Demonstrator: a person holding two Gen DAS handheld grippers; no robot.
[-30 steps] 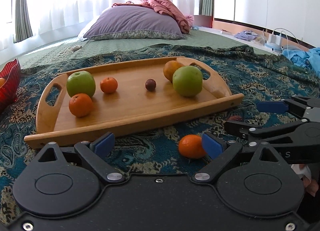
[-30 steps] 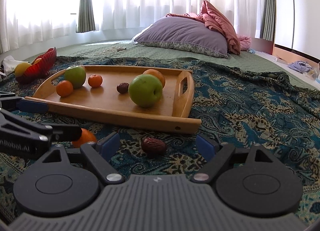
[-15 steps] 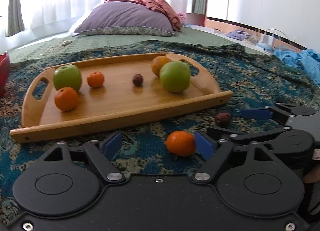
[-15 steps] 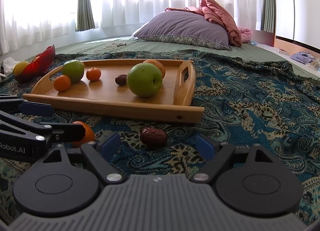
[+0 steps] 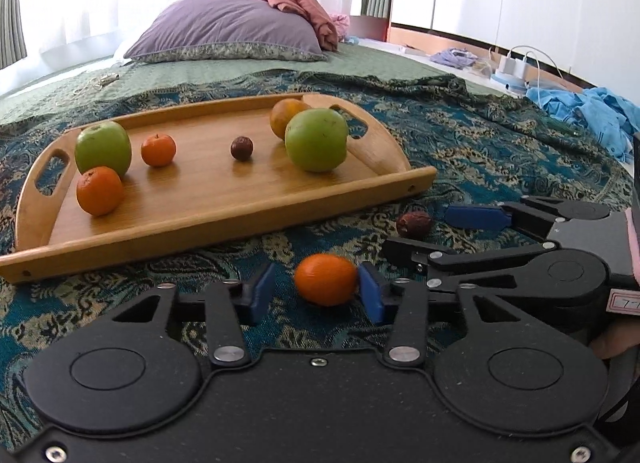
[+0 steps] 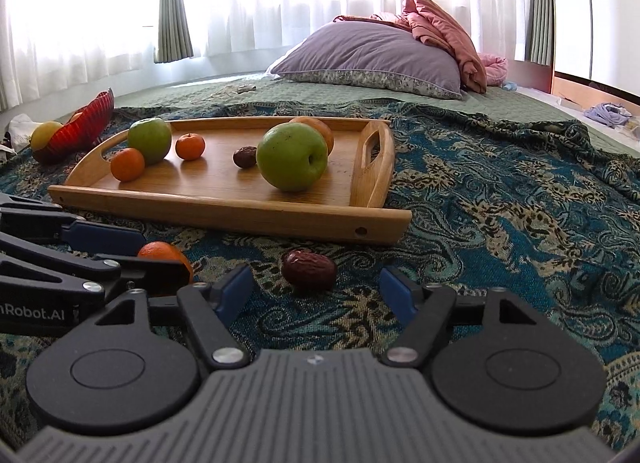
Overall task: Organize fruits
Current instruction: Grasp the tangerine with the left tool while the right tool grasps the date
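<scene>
A loose tangerine (image 5: pixel 326 279) lies on the patterned blanket between the blue pads of my left gripper (image 5: pixel 316 293). Its jaws are closing; the right pad is at the fruit's skin and the left pad stands a little off it. A brown date (image 6: pixel 308 273) lies on the blanket just ahead of my right gripper (image 6: pixel 316 295), whose jaws are closing and still stand wide of it. The wooden tray (image 5: pixel 224 239) beyond holds two green apples (image 5: pixel 316 141) (image 5: pixel 103 147), two tangerines, an orange and a second date (image 5: pixel 241 148).
A red bowl (image 6: pixel 80 127) with a yellow fruit (image 6: pixel 46 135) sits left of the tray. A purple pillow (image 6: pixel 372 55) and pink cloth lie at the back. Blue clothing (image 5: pixel 592 111) and a charger are off to the right. The two grippers stand side by side, close together.
The left jaws have narrowed from wide to nearly on the loose tangerine, which now sits between the pads. The right jaws have narrowed a little around the date.
</scene>
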